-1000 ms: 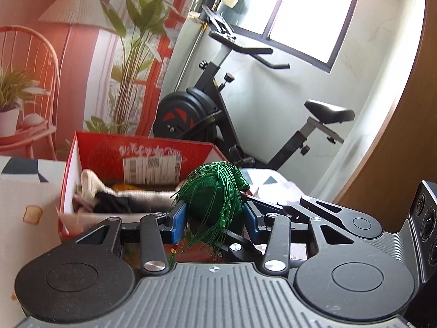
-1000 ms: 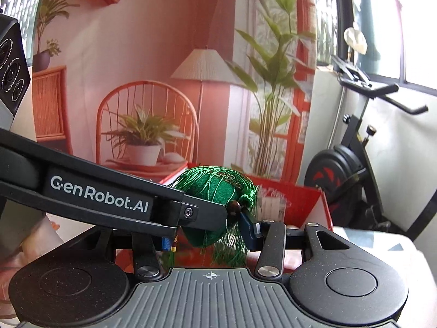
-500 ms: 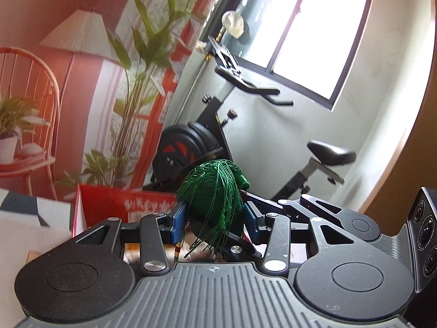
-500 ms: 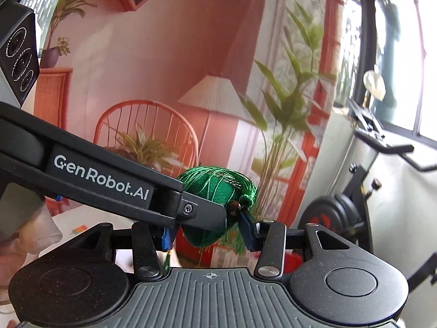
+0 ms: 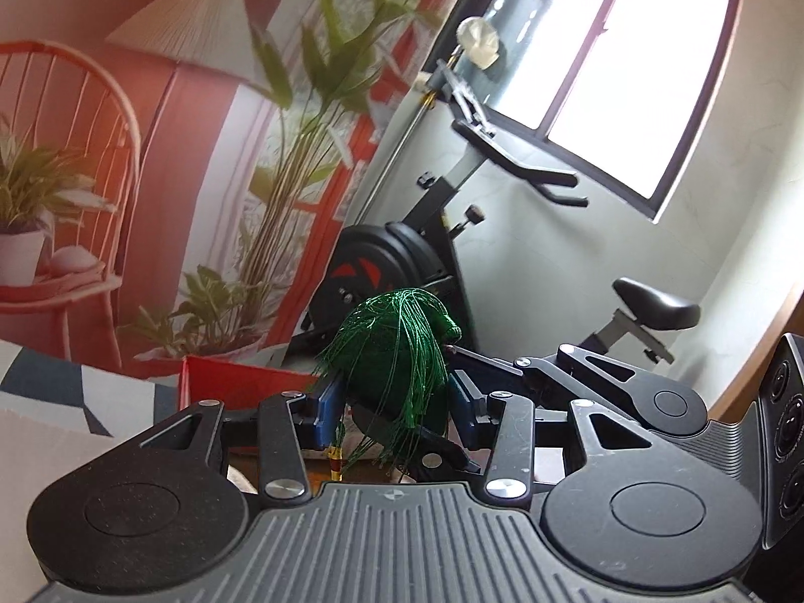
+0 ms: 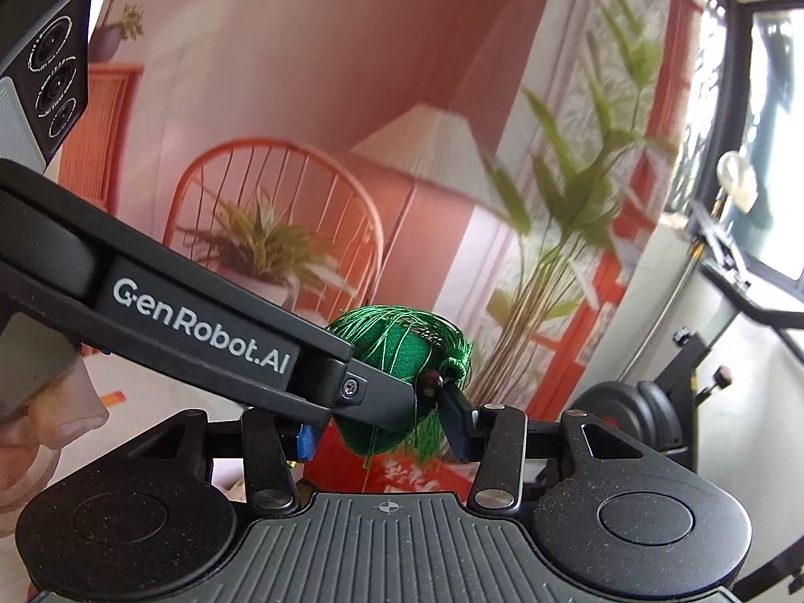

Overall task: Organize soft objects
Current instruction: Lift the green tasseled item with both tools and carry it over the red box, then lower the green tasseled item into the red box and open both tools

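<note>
Behind everything hangs a pink wall picture (image 6: pixel 311 115) of a chair and lamp, with an exercise bike (image 5: pixel 417 256) under a window (image 5: pixel 638 65). Low down sits a red box (image 5: pixel 236 382); its inside is hidden. Both the left gripper (image 5: pixel 397 404) and the right gripper (image 6: pixel 382 432) squeeze one green tassel ball (image 5: pixel 397 352), held up above the box.

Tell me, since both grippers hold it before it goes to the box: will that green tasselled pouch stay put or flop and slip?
The green pouch looks soft: it bulges rounded between the left gripper and the right gripper, so it probably squashes rather than slips. Its loose threads hang limp and may snag. It is likely light.
</note>
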`<action>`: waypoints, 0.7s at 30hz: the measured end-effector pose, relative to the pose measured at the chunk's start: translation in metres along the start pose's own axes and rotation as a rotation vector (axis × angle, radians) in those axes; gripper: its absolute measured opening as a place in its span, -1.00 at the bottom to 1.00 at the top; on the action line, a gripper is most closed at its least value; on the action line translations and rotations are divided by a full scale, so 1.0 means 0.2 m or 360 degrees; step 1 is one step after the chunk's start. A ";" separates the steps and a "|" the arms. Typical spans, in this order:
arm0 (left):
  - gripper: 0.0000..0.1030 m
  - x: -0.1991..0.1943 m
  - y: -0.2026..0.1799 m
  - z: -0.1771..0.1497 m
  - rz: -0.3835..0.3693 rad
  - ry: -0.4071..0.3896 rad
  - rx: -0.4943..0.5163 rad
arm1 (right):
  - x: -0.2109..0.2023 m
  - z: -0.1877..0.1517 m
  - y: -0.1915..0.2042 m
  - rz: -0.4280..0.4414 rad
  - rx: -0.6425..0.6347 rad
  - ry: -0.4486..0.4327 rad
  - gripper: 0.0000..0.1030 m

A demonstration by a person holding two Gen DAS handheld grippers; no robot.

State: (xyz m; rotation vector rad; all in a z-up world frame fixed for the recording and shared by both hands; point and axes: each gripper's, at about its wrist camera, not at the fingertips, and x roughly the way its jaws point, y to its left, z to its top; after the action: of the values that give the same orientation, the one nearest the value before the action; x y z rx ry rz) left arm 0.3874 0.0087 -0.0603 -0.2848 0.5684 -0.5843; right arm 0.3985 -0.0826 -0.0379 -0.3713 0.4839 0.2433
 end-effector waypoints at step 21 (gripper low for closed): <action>-0.11 0.04 0.09 -0.04 0.0220 0.0124 0.0152 | 0.15 -0.17 -0.07 -0.0054 0.0176 0.0255 -0.05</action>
State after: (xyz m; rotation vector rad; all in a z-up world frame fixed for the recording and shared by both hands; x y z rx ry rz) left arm 0.3966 0.0176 -0.0783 -0.1318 0.6282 -0.4890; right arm 0.4148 -0.1059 -0.0772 -0.2917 0.6453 0.1536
